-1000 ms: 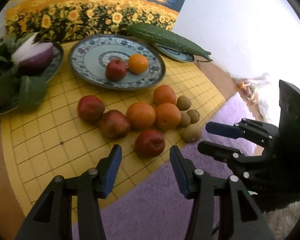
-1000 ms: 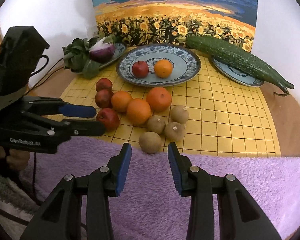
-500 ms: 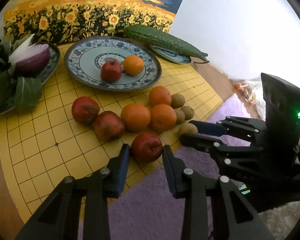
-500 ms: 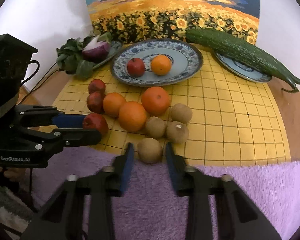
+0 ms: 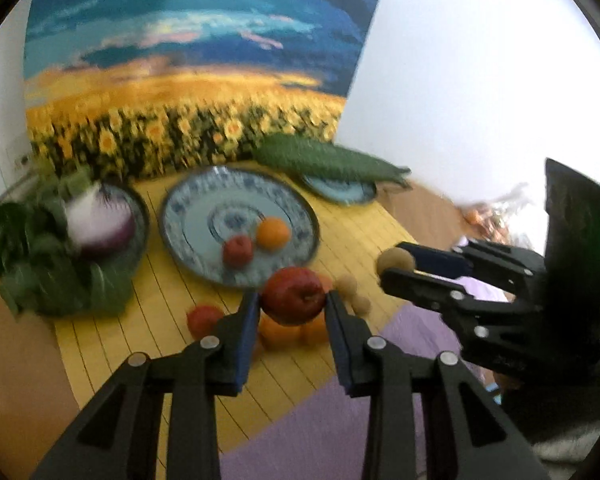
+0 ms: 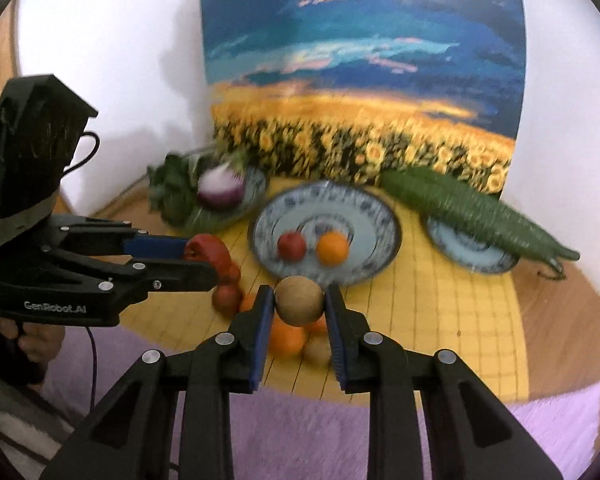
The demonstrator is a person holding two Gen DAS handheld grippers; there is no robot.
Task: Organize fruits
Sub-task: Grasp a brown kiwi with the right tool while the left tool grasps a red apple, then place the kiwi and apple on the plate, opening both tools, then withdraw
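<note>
Between left claw [image 5: 292, 310] pads, glossy round apple [image 5: 293, 295], right claw [image 6: 298, 312] clamping matte kiwi [image 6: 299, 300]

Bright, even daylight; white glare at right of the left wrist view. Motion-blurred background throughout, sharper tongs [image 5: 292, 308] in the foreground. Fisheye bending, dark vignetted corners.

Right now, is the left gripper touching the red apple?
Touching. In the left wrist view, the left gripper has both blue pads pressed against the red apple's sides, holding it above the yellow mat.

Both claws clamped — L claw [image 5: 293, 312], R claw [image 6: 299, 312].
</note>
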